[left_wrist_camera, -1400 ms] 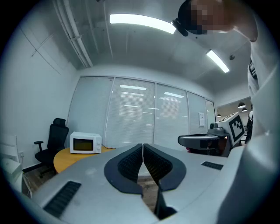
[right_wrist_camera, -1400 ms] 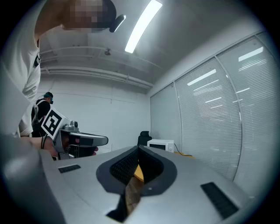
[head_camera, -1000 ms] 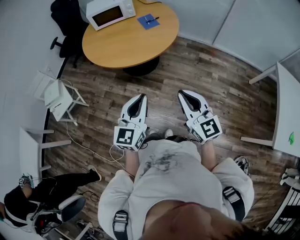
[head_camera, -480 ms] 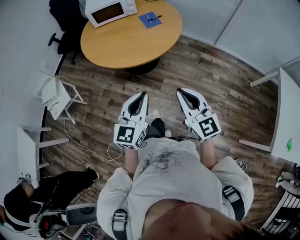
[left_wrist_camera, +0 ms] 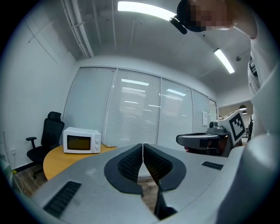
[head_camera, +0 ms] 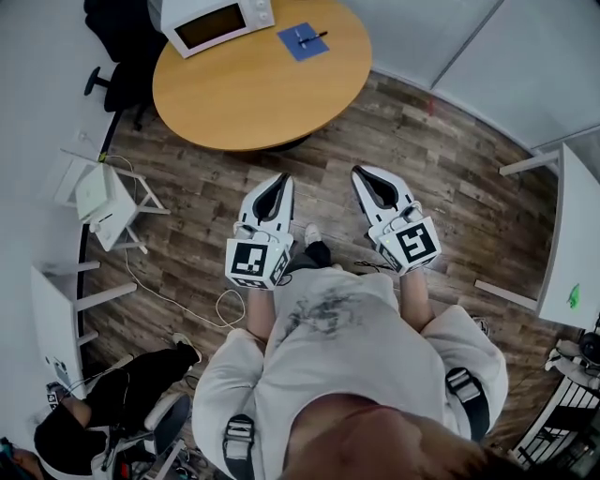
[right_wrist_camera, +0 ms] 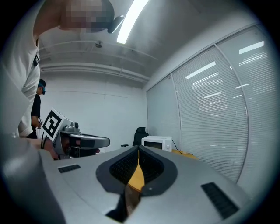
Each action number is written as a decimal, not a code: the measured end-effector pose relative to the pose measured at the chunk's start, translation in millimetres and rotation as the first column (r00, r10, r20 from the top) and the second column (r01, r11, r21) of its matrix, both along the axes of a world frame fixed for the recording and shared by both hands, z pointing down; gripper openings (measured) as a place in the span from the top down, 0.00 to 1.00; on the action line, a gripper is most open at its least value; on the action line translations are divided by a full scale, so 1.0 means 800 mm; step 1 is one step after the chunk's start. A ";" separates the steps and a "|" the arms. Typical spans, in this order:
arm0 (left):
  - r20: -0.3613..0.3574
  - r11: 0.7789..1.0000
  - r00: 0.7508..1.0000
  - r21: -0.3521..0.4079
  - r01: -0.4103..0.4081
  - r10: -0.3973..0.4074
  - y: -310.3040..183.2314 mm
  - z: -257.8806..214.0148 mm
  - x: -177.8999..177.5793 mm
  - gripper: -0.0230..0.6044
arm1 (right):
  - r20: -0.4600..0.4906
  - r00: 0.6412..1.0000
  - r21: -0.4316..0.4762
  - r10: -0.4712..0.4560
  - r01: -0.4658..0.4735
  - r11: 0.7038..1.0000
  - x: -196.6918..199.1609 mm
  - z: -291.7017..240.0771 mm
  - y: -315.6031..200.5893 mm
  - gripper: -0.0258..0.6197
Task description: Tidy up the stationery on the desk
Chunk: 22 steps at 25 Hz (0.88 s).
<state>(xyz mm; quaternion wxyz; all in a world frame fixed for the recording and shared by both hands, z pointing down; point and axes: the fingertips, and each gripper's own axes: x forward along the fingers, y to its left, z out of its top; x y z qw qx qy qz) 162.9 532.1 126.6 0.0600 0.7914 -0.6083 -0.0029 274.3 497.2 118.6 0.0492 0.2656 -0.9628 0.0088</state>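
A blue notebook (head_camera: 302,40) with a dark pen (head_camera: 310,38) lying on it sits at the far side of the round wooden table (head_camera: 253,94), next to a white microwave (head_camera: 208,22). My left gripper (head_camera: 279,180) and right gripper (head_camera: 361,172) are held side by side over the wooden floor, short of the table. Both are shut with nothing between the jaws. In the left gripper view the shut left gripper (left_wrist_camera: 142,147) points level, with the microwave (left_wrist_camera: 81,141) and the table (left_wrist_camera: 59,158) at its left. In the right gripper view the right gripper (right_wrist_camera: 138,151) is shut, and the microwave (right_wrist_camera: 158,142) lies beyond it.
A black office chair (head_camera: 112,47) stands left of the table. A white folding stand (head_camera: 98,197) and a loose cable (head_camera: 178,300) are on the floor at left. A white desk (head_camera: 572,244) lines the right edge. A seated person (head_camera: 112,412) is at lower left.
The table has drawn slightly closer and lower in the head view as I step toward it. Both grippers stay shut and side by side.
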 end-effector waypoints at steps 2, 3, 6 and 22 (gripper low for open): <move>-0.001 1.000 1.000 0.000 -0.002 0.002 -0.018 0.000 -0.015 0.94 | -0.006 1.000 -0.008 0.003 -0.003 1.000 -0.014 0.004 -0.017 0.86; -0.003 1.000 1.000 0.000 -0.004 0.004 -0.026 0.000 -0.022 0.94 | -0.010 1.000 -0.012 0.004 -0.005 1.000 -0.022 0.007 -0.025 0.86; -0.008 1.000 1.000 0.002 -0.011 0.011 -0.049 -0.001 -0.041 0.94 | -0.019 1.000 -0.014 0.007 -0.007 1.000 -0.044 0.008 -0.047 0.86; -0.002 1.000 1.000 0.012 -0.025 0.025 -0.154 -0.001 -0.102 0.94 | -0.020 0.999 -0.011 0.026 -0.026 1.000 -0.106 0.013 -0.153 0.86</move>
